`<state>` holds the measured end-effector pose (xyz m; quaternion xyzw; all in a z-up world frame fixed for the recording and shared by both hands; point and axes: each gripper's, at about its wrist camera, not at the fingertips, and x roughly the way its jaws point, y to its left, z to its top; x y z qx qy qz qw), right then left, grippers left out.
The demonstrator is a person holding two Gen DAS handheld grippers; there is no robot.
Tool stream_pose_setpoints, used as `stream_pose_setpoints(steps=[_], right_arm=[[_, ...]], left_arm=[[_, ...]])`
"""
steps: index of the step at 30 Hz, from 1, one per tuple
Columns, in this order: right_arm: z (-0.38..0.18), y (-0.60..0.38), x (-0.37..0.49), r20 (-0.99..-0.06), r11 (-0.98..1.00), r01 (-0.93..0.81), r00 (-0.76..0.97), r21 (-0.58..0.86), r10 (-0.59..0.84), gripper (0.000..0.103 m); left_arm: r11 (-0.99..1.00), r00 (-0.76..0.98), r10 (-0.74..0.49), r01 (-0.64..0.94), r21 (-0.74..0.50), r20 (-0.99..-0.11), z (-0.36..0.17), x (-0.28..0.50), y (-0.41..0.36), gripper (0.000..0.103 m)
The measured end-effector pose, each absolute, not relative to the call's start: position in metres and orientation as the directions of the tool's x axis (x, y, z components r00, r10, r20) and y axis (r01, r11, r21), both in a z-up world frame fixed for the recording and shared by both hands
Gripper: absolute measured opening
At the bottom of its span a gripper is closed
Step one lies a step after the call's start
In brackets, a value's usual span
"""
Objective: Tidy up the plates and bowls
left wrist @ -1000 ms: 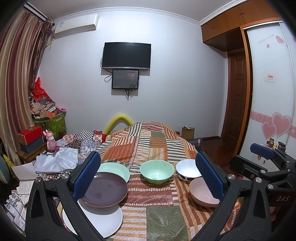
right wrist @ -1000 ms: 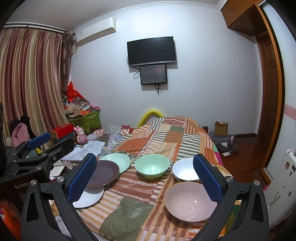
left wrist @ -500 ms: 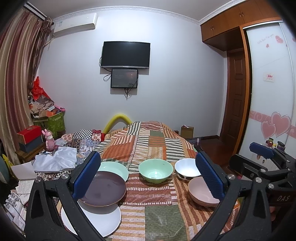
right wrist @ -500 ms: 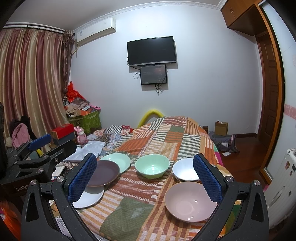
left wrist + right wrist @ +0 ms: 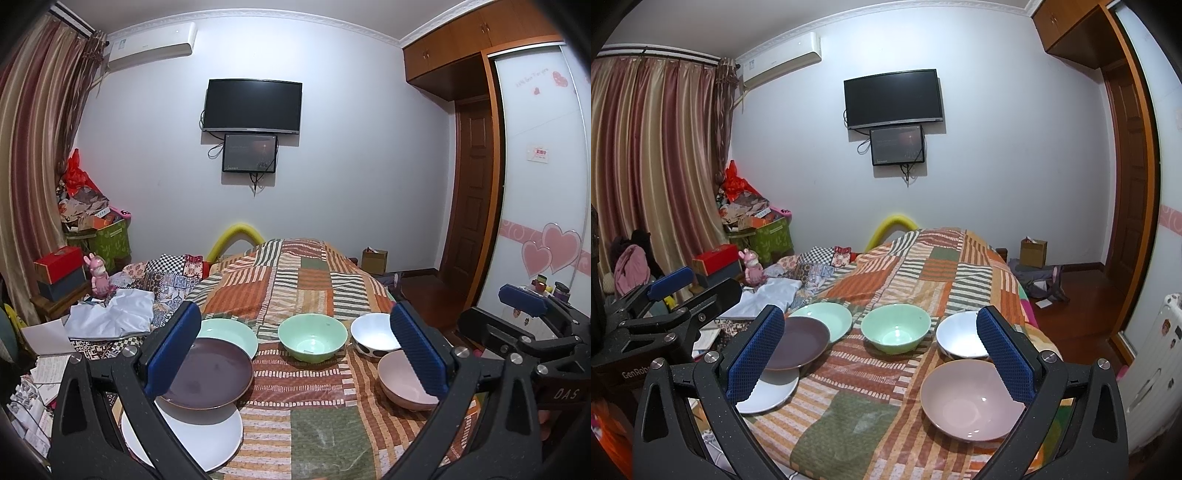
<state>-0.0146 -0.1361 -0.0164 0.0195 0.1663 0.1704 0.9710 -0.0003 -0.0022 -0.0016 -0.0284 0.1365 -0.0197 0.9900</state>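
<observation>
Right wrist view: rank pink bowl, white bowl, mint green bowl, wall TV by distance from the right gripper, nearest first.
From the right gripper, both fingers open and empty:
1. pink bowl, low right, just ahead of the right finger.
2. white bowl, right, directly behind the pink one.
3. mint green bowl, centre; close to the white bowl's depth, so 2 and 3 are hard to separate.
4. wall TV, on the far wall.

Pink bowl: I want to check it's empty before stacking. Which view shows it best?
The right wrist view: the pink bowl lies close below the camera, its bare inside almost wholly open, only the rim's right edge behind a claw finger. In the left wrist view the pink bowl is half hidden behind the left claw's right finger.
</observation>
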Motion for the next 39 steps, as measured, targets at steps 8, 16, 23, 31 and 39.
stream_pose_setpoints(steps=[8,16,23,31,39], right_arm=[[-0.019,-0.127,-0.005,-0.334,0.940,-0.329,0.879,0.091,0.340,0.103],[-0.029,-0.103,0.009,-0.377,0.933,-0.351,0.856,0.077,0.353,0.103],[-0.044,-0.077,0.029,-0.439,0.918,-0.389,0.813,0.077,0.382,0.103],[-0.065,-0.044,0.058,-0.507,0.899,-0.432,0.760,0.072,0.406,0.103],[-0.090,-0.019,0.089,-0.587,0.880,-0.463,0.684,0.110,0.433,0.087]], left_arm=[[0.997,0.960,-0.050,0.030,-0.076,-0.276,-0.006,0.006,0.007,0.103],[0.996,0.952,-0.045,0.020,-0.087,-0.301,-0.017,0.017,0.027,0.103],[0.996,0.935,-0.007,-0.024,-0.082,-0.354,-0.036,0.034,0.057,0.103],[0.995,0.904,0.048,-0.080,-0.058,-0.424,-0.062,0.059,0.094,0.095],[0.987,0.840,0.100,-0.152,-0.055,-0.533,-0.098,0.099,0.139,0.078]])
